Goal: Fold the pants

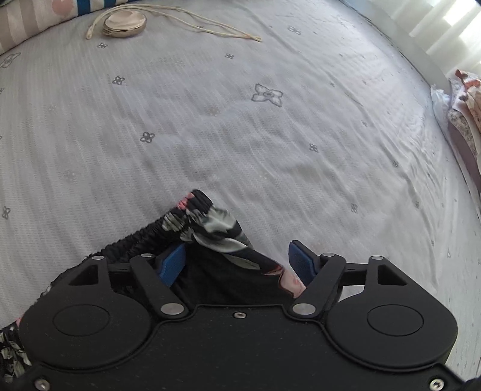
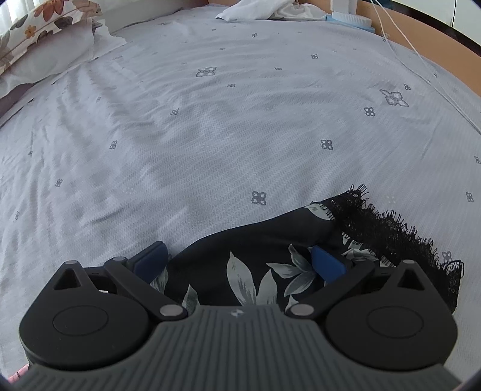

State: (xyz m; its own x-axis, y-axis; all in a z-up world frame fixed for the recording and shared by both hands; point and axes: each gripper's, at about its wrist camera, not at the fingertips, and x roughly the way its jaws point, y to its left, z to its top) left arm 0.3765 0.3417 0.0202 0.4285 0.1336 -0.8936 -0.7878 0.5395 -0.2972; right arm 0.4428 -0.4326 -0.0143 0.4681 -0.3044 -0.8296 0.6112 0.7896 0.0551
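Left wrist view: the left gripper (image 1: 237, 258) hangs low over a bed (image 1: 240, 135) covered in a pale grey sheet with small flower motifs. Its jaws stand wide apart, released, with the blue pads (image 1: 173, 263) on either side of a raised fold of the pants (image 1: 210, 222). The pants are black with a grey-and-pink floral print; their gathered elastic waistband (image 1: 144, 234) runs from the fold toward the lower left, lying on the sheet. Fabric sits between the jaws, but neither pad presses it closed. At the far edge of the bed lie a round beige case (image 1: 124, 25) and a cream cord (image 1: 192, 21), well apart from the pants.

Right wrist view: the right gripper (image 2: 240, 264) is likewise just above the bed (image 2: 210, 120), jaws spread and released. The dark floral cloth of the pants (image 2: 255, 255) lies between the pads (image 2: 326, 266), and a black lace hem (image 2: 390, 228) trails to the right on the sheet. A flowered pillow (image 2: 39, 27) lies at the upper left, white cloth (image 2: 258, 9) at the top edge, and a white cable (image 2: 421, 66) crosses the right side.
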